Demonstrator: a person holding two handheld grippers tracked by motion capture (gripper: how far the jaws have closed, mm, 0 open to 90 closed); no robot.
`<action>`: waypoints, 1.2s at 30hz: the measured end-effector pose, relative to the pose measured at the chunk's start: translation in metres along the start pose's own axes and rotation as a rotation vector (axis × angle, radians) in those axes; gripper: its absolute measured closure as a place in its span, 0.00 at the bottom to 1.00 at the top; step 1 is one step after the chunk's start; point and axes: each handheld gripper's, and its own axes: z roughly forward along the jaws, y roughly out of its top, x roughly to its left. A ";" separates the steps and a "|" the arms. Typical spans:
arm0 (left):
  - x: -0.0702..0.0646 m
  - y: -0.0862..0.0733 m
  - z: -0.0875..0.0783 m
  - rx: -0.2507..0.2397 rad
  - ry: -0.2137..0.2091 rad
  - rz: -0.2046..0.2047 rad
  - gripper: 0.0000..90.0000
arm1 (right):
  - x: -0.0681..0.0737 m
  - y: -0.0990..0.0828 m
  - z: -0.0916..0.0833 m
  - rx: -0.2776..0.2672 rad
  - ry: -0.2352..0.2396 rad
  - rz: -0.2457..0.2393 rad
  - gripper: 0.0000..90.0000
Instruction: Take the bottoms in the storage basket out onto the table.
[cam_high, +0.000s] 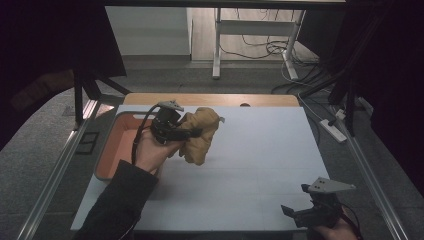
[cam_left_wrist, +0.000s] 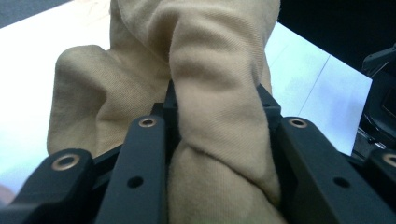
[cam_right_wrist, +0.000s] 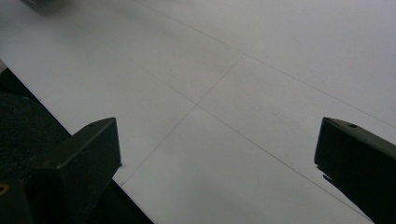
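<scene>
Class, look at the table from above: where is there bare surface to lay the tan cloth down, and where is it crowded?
Bare: the white table top between the tan cloth and the right gripper, and its far right part. Crowded: the left edge, where the left gripper holds the cloth beside the orange tray.

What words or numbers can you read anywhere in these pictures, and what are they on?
None: no words, labels or numbers can be read.
The tan cloth held in the left gripper is plain; the small tag at its top edge is too small to read.
The white table, the orange tray and the right gripper carry no readable marks.
</scene>
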 end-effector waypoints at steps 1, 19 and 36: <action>-0.001 0.000 0.002 0.003 0.000 0.001 0.74 | 0.000 0.000 0.000 0.000 0.000 0.000 0.01; -0.009 -0.007 0.046 0.078 -0.023 0.025 0.74 | 0.000 0.000 0.000 0.001 0.002 -0.005 0.01; -0.005 -0.020 0.077 0.127 -0.033 0.015 0.73 | 0.000 0.000 0.000 0.003 0.004 -0.008 0.01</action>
